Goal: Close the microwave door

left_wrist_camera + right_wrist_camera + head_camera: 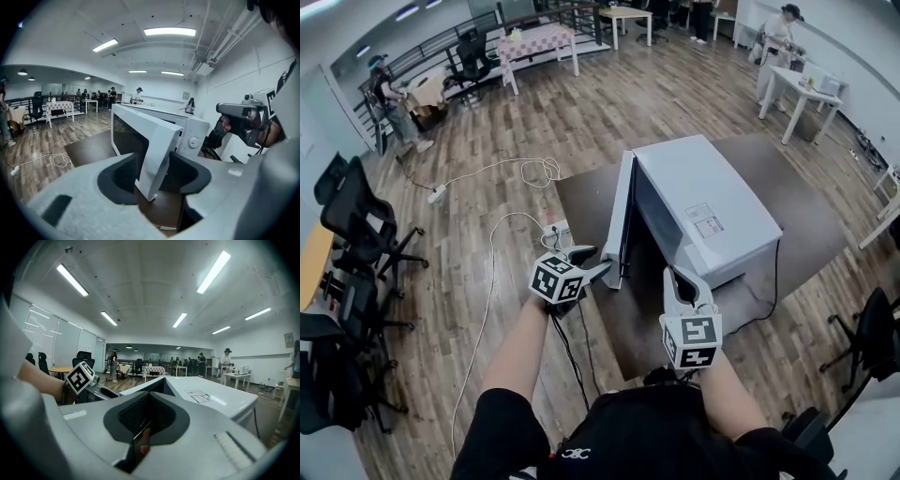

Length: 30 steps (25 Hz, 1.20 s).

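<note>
Black sleeves and a black top are filling the bottom of the head view, with both forearms reaching forward over the dark brown table (pixel 591 192). Just ahead of them, the left gripper (pixel 602 264) is pointing at the white microwave (pixel 703 202), which is sitting on that table with its front facing the view's left. Its door (pixel 623 220) is standing partly ajar, hinged at the far end, with the free edge nearest the person.

Seen along the left gripper (pixel 154 173), the jaws are gaping wide and straddling the lower corner of the door's (pixel 150 140) free edge. They are not squeezing it, and whether either pad is brushing it is unclear. A round dial (pixel 193 141) is showing on the control panel beyond.

Hovering by the microwave's near corner, the right gripper (pixel 675 277) is holding nothing. In its own view, the right gripper (pixel 146 416) is keeping its jaws together with only a thin slit between the pads, looking over the microwave's flat top (pixel 206 399).

On the wooden floor, a white cable (pixel 487 281) is running past a power strip (pixel 555 228), and black office chairs (pixel 356 220) are standing at the left.
</note>
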Tool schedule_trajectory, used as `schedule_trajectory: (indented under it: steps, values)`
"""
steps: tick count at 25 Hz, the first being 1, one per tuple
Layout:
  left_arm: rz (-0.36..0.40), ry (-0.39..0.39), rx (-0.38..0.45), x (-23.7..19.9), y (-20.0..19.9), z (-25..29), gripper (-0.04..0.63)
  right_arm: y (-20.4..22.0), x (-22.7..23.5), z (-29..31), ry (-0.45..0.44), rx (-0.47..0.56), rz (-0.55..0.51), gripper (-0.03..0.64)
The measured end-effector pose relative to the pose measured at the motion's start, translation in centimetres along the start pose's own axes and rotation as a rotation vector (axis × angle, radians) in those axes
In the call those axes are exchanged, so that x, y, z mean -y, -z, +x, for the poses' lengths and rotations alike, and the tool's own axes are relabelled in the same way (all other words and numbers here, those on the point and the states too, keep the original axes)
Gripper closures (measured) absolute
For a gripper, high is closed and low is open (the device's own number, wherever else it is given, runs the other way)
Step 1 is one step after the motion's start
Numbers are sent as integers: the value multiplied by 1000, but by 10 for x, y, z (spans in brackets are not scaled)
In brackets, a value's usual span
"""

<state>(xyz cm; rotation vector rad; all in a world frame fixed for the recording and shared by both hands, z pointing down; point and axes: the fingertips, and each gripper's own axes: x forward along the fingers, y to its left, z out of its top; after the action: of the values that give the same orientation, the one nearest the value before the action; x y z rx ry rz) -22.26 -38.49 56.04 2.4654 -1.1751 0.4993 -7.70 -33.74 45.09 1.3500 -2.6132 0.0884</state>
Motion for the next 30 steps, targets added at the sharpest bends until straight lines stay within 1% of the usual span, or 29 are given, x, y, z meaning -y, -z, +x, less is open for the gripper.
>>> schedule_trajectory:
  steps: [2,9,14,23,27,30]
  values:
    - [11,27,-11,7,-2,7,383,1,4,-1,9,-1,1,607]
    - [101,111,-65,36,-10,32,403,-1,21,-7,38,4,8,607]
    - [127,152,-81,52,-14,49,421,0,38,-13,64,12,22,607]
    - [191,211,-122,75,-23,77,430,6,64,-19,112,14,49,607]
    - [229,219,-138,84,-27,91,433,7,78,-21,134,17,62,607]
    - [243,225,-141,89,-31,98,431,9,86,-24,149,17,73,607]
